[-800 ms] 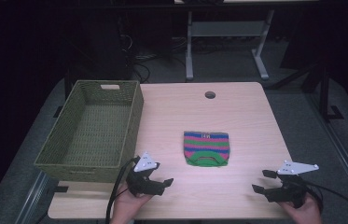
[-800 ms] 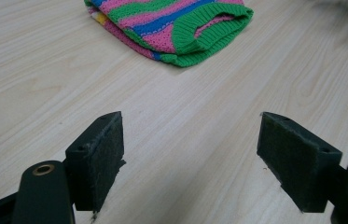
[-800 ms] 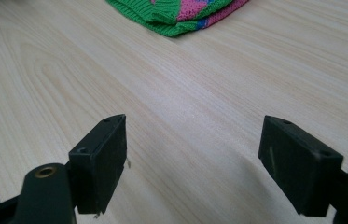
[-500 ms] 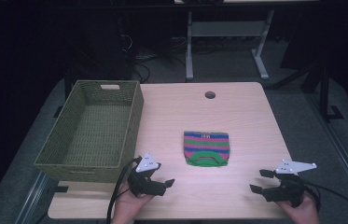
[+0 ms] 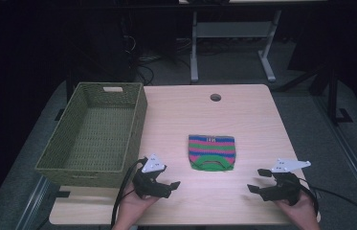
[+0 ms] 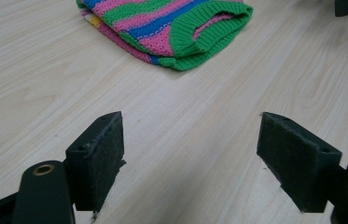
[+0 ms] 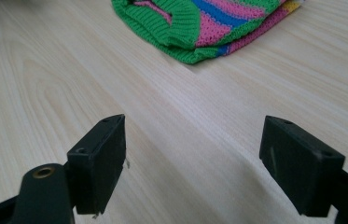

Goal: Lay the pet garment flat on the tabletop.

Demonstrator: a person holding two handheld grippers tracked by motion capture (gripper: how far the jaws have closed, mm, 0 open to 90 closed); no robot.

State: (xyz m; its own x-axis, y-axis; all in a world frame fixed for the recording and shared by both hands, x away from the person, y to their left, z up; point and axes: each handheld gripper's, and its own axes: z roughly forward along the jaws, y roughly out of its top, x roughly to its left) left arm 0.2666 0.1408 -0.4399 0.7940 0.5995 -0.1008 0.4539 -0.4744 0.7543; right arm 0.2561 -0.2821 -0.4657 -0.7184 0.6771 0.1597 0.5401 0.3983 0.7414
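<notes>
Wooden table (image 5: pixel 176 115); striped knit (image 5: pixel 211 152) between left gripper (image 5: pixel 166 184); right gripper (image 5: pixel 259 180)

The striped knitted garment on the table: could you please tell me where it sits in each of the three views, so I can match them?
High view: the striped knitted garment lies mid-table, right of the wicker basket, ahead of both grippers.
Left gripper view: top centre, beyond the open jaws.
Right gripper view: top centre-right, beyond the open jaws.
Shared landmark: its green ribbed opening, facing the person.
</notes>
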